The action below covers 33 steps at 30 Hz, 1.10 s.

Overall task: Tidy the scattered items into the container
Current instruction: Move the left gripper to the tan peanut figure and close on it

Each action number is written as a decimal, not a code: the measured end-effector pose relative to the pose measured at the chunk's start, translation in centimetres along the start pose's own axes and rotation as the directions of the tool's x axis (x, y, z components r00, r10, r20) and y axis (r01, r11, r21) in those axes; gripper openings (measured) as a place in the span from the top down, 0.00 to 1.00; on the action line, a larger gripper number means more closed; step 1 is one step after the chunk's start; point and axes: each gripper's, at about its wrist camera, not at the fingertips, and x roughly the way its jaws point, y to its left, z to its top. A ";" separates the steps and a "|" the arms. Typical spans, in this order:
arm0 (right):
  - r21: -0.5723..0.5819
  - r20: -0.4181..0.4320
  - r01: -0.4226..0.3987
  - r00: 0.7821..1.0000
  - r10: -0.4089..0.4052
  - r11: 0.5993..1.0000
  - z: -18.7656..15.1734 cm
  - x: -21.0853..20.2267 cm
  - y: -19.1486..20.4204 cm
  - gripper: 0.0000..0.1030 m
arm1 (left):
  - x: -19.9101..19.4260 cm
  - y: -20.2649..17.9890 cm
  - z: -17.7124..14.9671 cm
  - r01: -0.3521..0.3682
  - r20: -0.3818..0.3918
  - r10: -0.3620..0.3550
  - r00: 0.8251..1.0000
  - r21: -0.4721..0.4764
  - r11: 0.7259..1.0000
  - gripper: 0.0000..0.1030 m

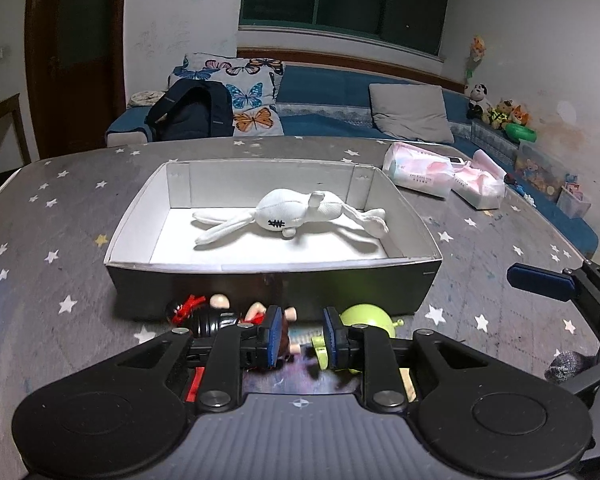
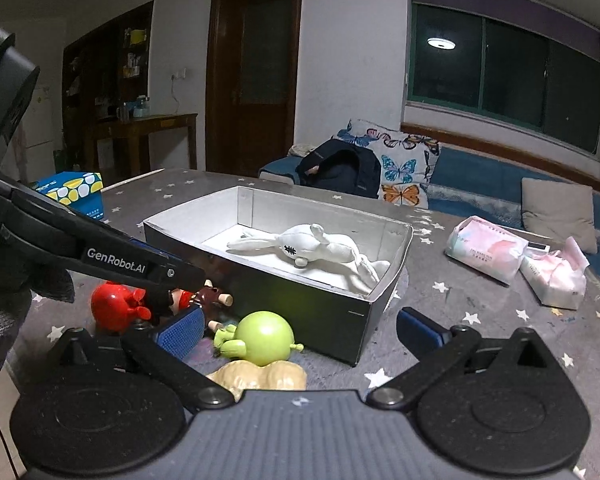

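A dark box (image 1: 412, 284) with a white inside holds a white plush rabbit (image 1: 288, 216). It also shows in the right wrist view (image 2: 332, 312), with the rabbit (image 2: 312, 246) inside. In front of it lie small figurines: a green round one (image 1: 366, 316) (image 2: 264, 338), a brown-haired doll (image 1: 286, 332) (image 2: 212, 294), a red one (image 2: 114, 306) and a beige one (image 2: 260, 376). My left gripper (image 1: 299, 338) hovers low over the doll, jaws narrowly apart, holding nothing visible. My right gripper (image 2: 300, 332) is open, around the green figurine.
The table (image 1: 60, 220) has a grey star-patterned cloth. Two pink tissue packs (image 1: 420, 174) lie at the back right, a blue tissue box (image 2: 74, 190) at the far left. A sofa with pillows and a backpack stands behind the table.
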 end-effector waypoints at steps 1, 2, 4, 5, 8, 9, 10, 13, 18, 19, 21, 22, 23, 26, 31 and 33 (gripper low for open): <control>0.004 0.003 0.000 1.000 0.000 1.000 -0.2 -0.1 0.2 0.00 | -0.1 0.0 -0.2 0.000 0.001 0.000 1.000 -0.005 1.000 0.75; 0.009 0.004 0.000 1.000 0.000 1.000 -0.4 -0.2 0.3 0.00 | -0.2 0.1 -0.3 0.000 0.000 0.000 1.000 -0.012 1.000 0.75; 0.021 0.004 0.008 1.000 -0.008 1.000 -0.7 -0.4 0.6 0.00 | -0.4 0.2 -0.7 0.002 -0.002 -0.002 1.000 -0.026 1.000 0.74; 0.028 0.005 0.017 1.000 -0.018 0.999 -0.9 -0.4 0.7 0.00 | -0.4 0.2 -0.9 0.000 -0.003 0.000 1.000 -0.031 1.000 0.74; 0.067 0.005 0.023 1.000 -0.023 0.998 -1.4 -0.5 0.7 0.00 | -0.4 0.3 -1.4 -0.011 -0.013 0.010 1.000 -0.047 0.999 0.74; 0.079 0.002 0.020 1.000 -0.021 0.997 -1.6 -0.5 0.6 0.00 | -0.4 0.3 -1.5 -0.011 -0.017 0.010 1.000 -0.049 0.999 0.74; 0.087 -0.004 0.022 1.000 -0.022 0.996 -1.7 -0.4 0.5 0.00 | -0.3 0.2 -1.7 -0.011 -0.023 0.010 1.000 -0.047 0.999 0.74; 0.098 -0.028 0.043 0.999 -0.040 0.994 -2.1 0.1 0.4 0.00 | -0.2 -0.1 -2.0 -0.018 -0.030 0.017 0.999 -0.038 0.999 0.74; 0.124 -0.050 0.036 0.998 -0.030 0.992 -2.8 0.4 0.4 0.00 | -0.1 -0.3 -2.4 -0.021 -0.032 0.020 0.999 -0.034 0.999 0.74; 0.122 -0.053 0.035 0.998 -0.028 0.992 -2.9 0.4 0.4 0.00 | -0.1 -0.3 -2.4 -0.020 -0.034 0.019 0.999 -0.034 0.999 0.74; 0.121 -0.058 0.028 0.998 -0.022 0.992 -3.0 0.4 0.6 0.00 | 0.0 -0.3 -2.6 -0.021 -0.042 0.019 0.999 -0.037 0.999 0.74; 0.121 -0.059 0.026 0.998 -0.019 0.992 -3.0 0.4 0.6 0.00 | 0.1 -0.3 -2.7 -0.020 -0.045 0.018 0.999 -0.039 0.999 0.74; 0.121 -0.061 0.024 0.998 -0.017 0.992 -3.1 0.5 0.7 0.00 | 0.1 -0.3 -2.8 -0.019 -0.048 0.017 0.999 -0.039 0.999 0.74; 0.122 -0.061 0.021 0.998 -0.014 0.992 -3.1 0.5 0.9 0.00 | 0.2 -0.4 -2.9 -0.017 -0.055 0.015 0.998 -0.039 0.999 0.74; 0.125 -0.066 0.018 0.998 -0.010 0.992 -3.1 0.7 1.1 0.00 | 0.3 -0.3 -3.1 -0.018 -0.065 0.016 0.998 -0.041 0.999 0.74; 0.124 -0.069 0.017 0.998 -0.009 0.992 -3.2 0.9 1.2 0.00 | 0.3 -0.3 -3.1 -0.018 -0.067 0.015 0.998 -0.041 0.999 0.74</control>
